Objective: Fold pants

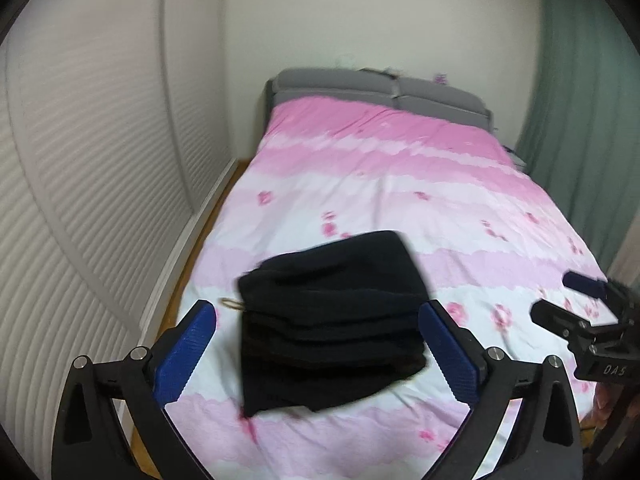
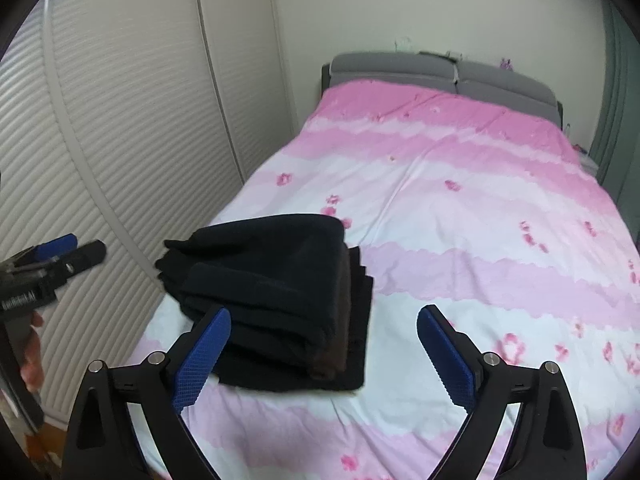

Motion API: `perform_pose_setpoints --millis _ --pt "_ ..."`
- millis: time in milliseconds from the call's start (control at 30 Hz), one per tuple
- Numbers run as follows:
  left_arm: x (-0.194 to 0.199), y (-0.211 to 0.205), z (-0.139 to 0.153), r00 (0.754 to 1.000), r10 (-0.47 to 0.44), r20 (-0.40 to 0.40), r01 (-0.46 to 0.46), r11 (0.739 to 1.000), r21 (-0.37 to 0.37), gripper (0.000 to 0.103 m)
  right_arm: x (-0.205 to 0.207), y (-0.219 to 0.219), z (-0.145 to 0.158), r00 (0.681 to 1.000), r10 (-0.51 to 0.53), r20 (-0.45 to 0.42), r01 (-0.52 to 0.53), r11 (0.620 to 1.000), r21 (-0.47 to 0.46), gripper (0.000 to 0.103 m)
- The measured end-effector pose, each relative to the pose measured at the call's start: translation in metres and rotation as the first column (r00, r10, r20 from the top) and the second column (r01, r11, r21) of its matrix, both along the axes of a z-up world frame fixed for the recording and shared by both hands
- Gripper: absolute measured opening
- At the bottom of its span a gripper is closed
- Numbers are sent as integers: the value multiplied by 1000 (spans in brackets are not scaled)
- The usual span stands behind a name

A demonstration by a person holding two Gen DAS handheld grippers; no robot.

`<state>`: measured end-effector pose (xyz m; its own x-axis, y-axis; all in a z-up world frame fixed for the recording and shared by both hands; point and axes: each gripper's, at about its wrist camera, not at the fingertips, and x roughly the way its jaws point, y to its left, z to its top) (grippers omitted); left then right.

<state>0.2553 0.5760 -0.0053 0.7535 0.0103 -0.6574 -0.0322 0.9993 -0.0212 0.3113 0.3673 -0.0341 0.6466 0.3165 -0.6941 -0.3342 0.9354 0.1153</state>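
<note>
The black pants (image 1: 332, 320) lie folded in a thick stack on the pink and white bedspread (image 1: 380, 184), near the foot of the bed. My left gripper (image 1: 318, 316) is open above and in front of the stack, its blue pads wide apart with nothing between them. In the right wrist view the same pants (image 2: 272, 292) show a brown inner layer along their right edge. My right gripper (image 2: 324, 320) is open too, off to the right of the stack and clear of it. Each gripper shows at the edge of the other's view: the right gripper (image 1: 560, 300) and the left gripper (image 2: 86, 250).
White slatted wardrobe doors (image 1: 100, 180) run along the left side of the bed, with a strip of wooden floor (image 1: 200, 240) between them. A grey headboard (image 1: 380, 88) and a green curtain (image 1: 568, 100) stand at the far end. A hand (image 2: 32, 352) holds the left gripper's handle.
</note>
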Motion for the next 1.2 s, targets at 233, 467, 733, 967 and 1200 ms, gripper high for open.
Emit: perform_pose_setpoints --millis 233,467,733,967,1200 --pt "-58 -99 22 999 -35 36 36 999 -37 103 -75 -87 41 995 -25 102 26 1000 -5 99" --pt "-121 -195 40 995 -84 61 90 991 -103 103 -151 -188 64 982 -113 150 114 993 -2 100" --pt "-183 -294 55 989 -120 89 130 985 -117 103 -235 -302 80 971 -173 165 174 985 6 100" --pt "-216 -358 66 978 -185 96 194 976 -97 103 -284 -366 90 962 -199 184 203 979 -2 100" --pt "-233 -397 76 963 -240 125 246 968 -42 103 -312 -403 94 946 -263 190 262 965 29 100"
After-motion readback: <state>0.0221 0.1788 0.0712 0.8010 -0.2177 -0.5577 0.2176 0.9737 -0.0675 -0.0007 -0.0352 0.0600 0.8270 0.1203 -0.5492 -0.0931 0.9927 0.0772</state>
